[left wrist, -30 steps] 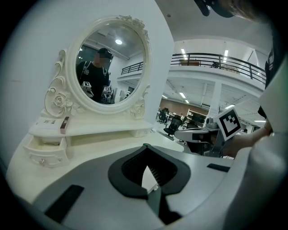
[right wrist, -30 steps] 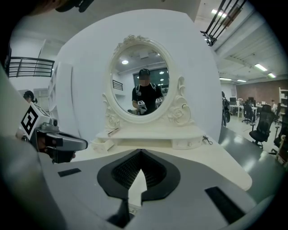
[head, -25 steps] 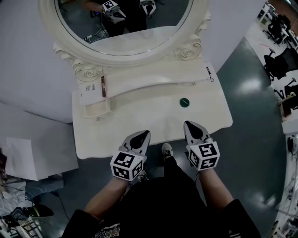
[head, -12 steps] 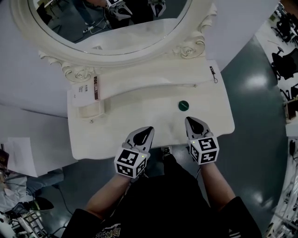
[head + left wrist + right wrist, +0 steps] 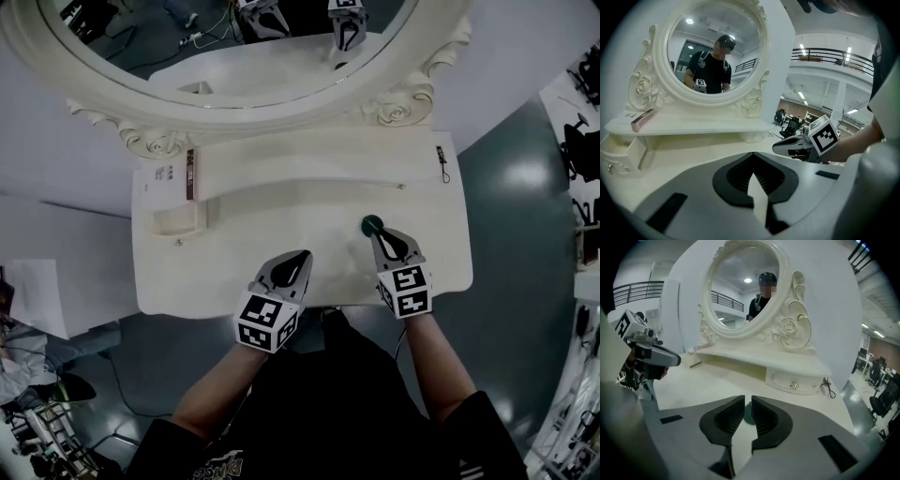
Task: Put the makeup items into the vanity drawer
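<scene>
Cream vanity top lay under both your tools. The step in hand looked like picking up the green round makeup item, which sat on that top just ahead of your right gripper. That gripper's jaws stood only a slit apart. The green item showed through the slit beyond the tips, not between them.

To do it well, you would have needed to spread the jaws wider than the item before advancing. You would then have come in low so the pads met its rim squarely, and closed gently, since a flat disc on a smooth top probably slides.

Your left gripper hung near the front edge, jaws together on nothing. It was free to steady the small drawer, which stood pulled out at the left end under the shelf.

Around you were a glossy grey floor, the oval mirror in its carved frame, and office chairs far off. A pink tube lay on the shelf above the open drawer.
</scene>
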### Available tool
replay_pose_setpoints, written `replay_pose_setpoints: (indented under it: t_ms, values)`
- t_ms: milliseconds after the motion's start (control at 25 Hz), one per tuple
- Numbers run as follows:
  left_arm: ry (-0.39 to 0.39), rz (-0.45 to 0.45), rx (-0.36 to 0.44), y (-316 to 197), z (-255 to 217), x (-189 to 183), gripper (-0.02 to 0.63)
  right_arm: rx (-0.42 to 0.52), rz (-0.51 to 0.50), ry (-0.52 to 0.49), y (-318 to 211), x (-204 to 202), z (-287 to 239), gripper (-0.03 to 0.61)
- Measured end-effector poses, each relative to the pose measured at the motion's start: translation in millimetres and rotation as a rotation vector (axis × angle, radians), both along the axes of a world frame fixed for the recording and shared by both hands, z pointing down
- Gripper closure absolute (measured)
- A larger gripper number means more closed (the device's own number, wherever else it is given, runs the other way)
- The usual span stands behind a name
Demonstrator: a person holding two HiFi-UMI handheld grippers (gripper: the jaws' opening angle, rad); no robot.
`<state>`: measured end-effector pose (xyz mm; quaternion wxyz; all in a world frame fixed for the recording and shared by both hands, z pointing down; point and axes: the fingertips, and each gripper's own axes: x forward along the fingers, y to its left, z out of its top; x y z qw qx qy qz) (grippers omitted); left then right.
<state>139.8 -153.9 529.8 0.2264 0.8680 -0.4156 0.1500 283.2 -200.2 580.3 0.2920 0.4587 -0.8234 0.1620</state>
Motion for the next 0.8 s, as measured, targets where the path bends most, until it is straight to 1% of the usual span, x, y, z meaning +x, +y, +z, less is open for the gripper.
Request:
replay_pose_setpoints:
  t_ms: [80, 120, 320, 480, 640, 800]
  values:
    - [-0.003, -0.015, -0.006, -3.7, 2.0, -1.1, 0.606, -0.026, -0.038, 0.023, -5.7, -2.6, 7.1, 0.498]
    - [-0.005, -0.022, -0.009, -5.2, 3.2, -1.6, 0.606, -0.038, -0.055, 0.031, -8.1, -3.2, 11.4, 0.494]
    - [-0.012, -0.059, -0.022, -10.9, 8.3, -3.0, 0.606, -0.078, -0.123, 0.090, -19.0, -1.3, 32.8, 0.494]
    - [-0.016, -0.084, -0.025, -14.2, 10.0, -4.4, 0.606, -0.111, -0.168, 0.106, -23.4, -4.6, 44.9, 0.491]
    - [-0.015, -0.105, -0.027, -15.7, 10.1, -5.9, 0.606, -0.141, -0.196, 0.124, -23.2, -6.0, 54.1, 0.491]
    - [-0.019, -0.117, -0.026, -16.9, 9.5, -7.5, 0.606, -0.158, -0.198, 0.124, -23.4, -5.1, 60.3, 0.491]
